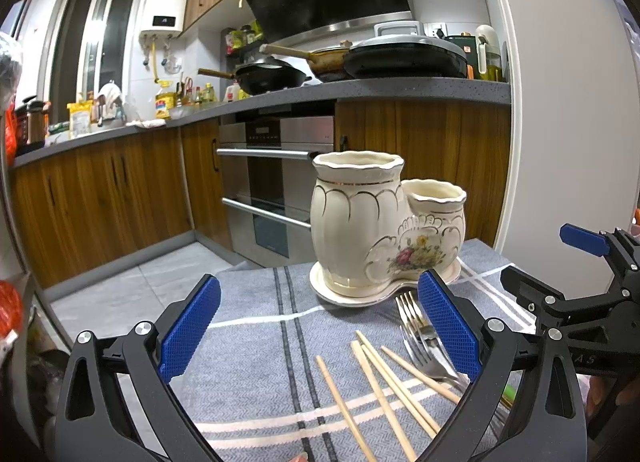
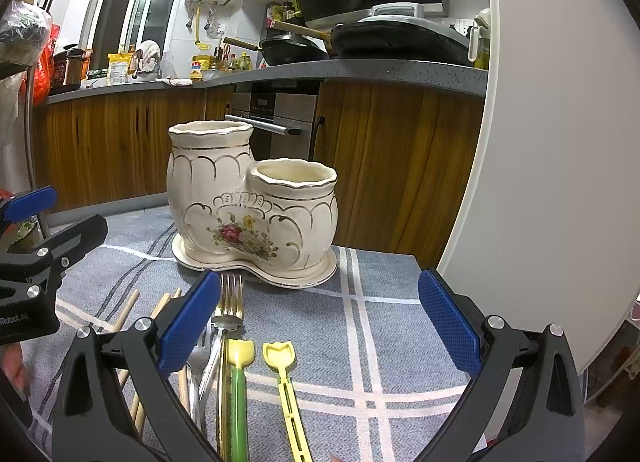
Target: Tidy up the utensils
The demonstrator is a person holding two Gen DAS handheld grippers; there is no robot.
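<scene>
Both claws wide and empty, left gripper over chopsticks, right gripper over forks before the holder; overlapping forks risk a double pick.

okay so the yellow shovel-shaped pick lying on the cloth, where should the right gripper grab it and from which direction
Probably the slotted handle of the yellow pick, just behind its small shovel head. It lies flat on the cloth, pointing toward the ceramic holder, so come down from above with the fingers across it. The open right gripper has bare cloth on its right; the green-handled pick sits close left.
</scene>
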